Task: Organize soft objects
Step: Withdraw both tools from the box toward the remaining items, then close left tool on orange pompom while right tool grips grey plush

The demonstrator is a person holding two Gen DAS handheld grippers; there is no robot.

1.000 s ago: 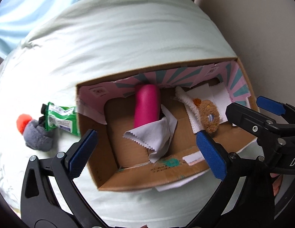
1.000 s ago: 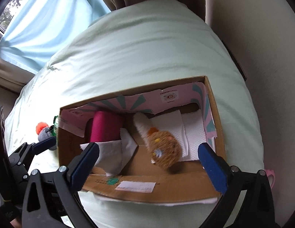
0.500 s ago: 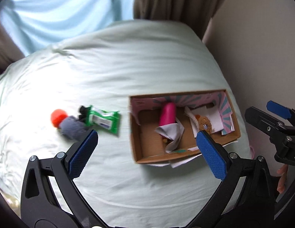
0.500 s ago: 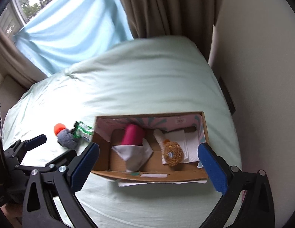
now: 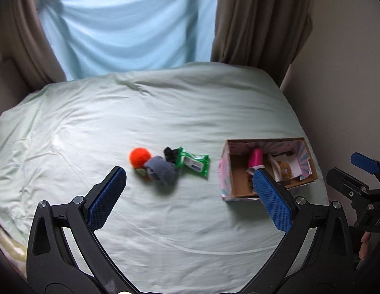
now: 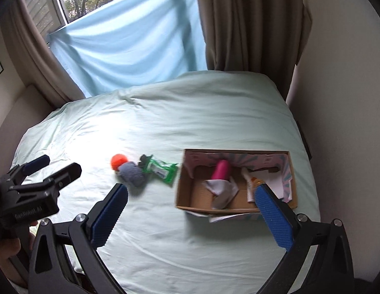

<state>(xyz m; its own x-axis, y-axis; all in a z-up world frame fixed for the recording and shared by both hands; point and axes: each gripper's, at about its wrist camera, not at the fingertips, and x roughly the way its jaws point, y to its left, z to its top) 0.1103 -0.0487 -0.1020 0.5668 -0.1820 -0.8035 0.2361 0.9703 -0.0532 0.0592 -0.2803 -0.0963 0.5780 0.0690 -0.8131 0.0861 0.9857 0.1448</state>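
Observation:
A cardboard box (image 5: 310, 156) (image 6: 182, 196) sits on the right of the bed. It holds a pink roll (image 5: 255, 157) (image 6: 221, 169), a grey cloth (image 6: 221, 193), white cloths and a brown knitted toy (image 5: 285, 167). On the sheet to its left lie an orange pom-pom (image 5: 139, 156) (image 6: 119, 161), a grey rolled sock (image 5: 161, 173) (image 6: 132, 174), a small black item (image 5: 171, 153) and a green wipes pack (image 5: 193, 161) (image 6: 161, 169). My left gripper (image 5: 190, 191) is open and empty, high above the bed. My right gripper (image 6: 191, 201) is open and empty, also high.
The pale green bed sheet (image 5: 165, 112) fills the middle. A blue sheet (image 5: 128, 29) and brown curtains (image 5: 258, 17) hang behind the bed. A wall (image 6: 342, 73) stands on the right, close to the box.
Both grippers have pulled far back and up from the box. The whole bed and the loose items left of the box have come into view.

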